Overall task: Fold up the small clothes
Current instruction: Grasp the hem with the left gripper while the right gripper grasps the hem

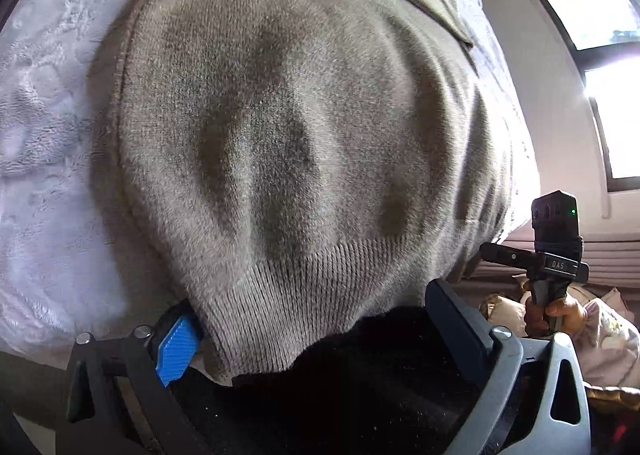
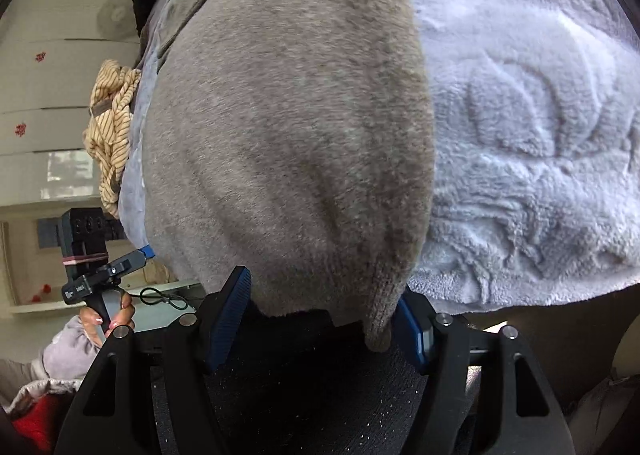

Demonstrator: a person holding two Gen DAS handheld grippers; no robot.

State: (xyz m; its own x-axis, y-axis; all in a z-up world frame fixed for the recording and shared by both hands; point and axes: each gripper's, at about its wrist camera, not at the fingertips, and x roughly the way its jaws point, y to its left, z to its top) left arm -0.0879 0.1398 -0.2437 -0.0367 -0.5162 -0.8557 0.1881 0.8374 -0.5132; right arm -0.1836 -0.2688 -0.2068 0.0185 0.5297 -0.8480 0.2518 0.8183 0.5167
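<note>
Sweater point(image 1: 288, 135) hem lies between both open tongs at the blanket point(image 2: 520, 135) edge.

A bedroom at home: fleece blanket point(image 2: 520, 135), window point(image 1: 608, 55), strewn clothes.

The grey sweater point(image 2: 280, 127) lies on a pale fleece blanket point(image 2: 520, 135), its ribbed hem between the right gripper point(image 2: 324, 319) and its spread blue fingers point(image 2: 230, 315). A striped cloth point(image 2: 110, 135) hangs far left.
</note>
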